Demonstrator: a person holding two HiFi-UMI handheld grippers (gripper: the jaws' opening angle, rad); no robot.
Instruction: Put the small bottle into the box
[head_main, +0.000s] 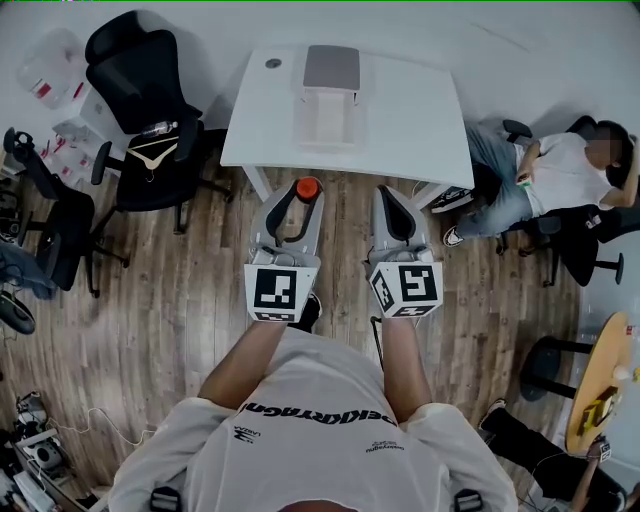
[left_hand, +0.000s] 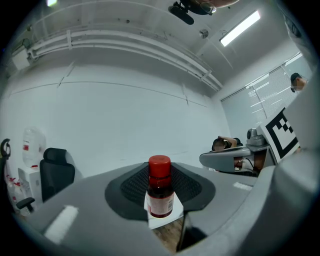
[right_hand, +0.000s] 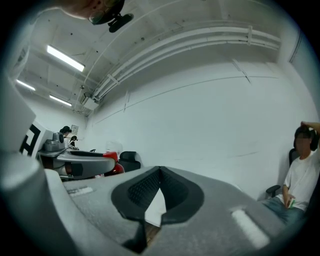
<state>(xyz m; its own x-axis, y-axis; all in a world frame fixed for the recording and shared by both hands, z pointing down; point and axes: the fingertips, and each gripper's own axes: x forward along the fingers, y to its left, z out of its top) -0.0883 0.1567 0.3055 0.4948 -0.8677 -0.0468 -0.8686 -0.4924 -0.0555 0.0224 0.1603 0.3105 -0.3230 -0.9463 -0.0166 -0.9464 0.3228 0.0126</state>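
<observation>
A small dark bottle (left_hand: 160, 190) with a red cap (head_main: 307, 187) stands upright between the jaws of my left gripper (left_hand: 160, 197), which is shut on it. In the head view the left gripper (head_main: 298, 200) hovers over the wood floor just before the white table (head_main: 420, 120). An open white box (head_main: 328, 110) with a grey raised lid sits at the table's middle back, beyond the bottle. My right gripper (head_main: 392, 200) is level beside the left one, shut with nothing held; its tips meet in the right gripper view (right_hand: 159, 175).
Black office chairs (head_main: 150, 120) stand left of the table. A seated person (head_main: 560, 175) is at the right, close to the table's corner. A round wooden table (head_main: 600, 385) is at the lower right. A small dark disc (head_main: 273, 63) lies on the table's back left.
</observation>
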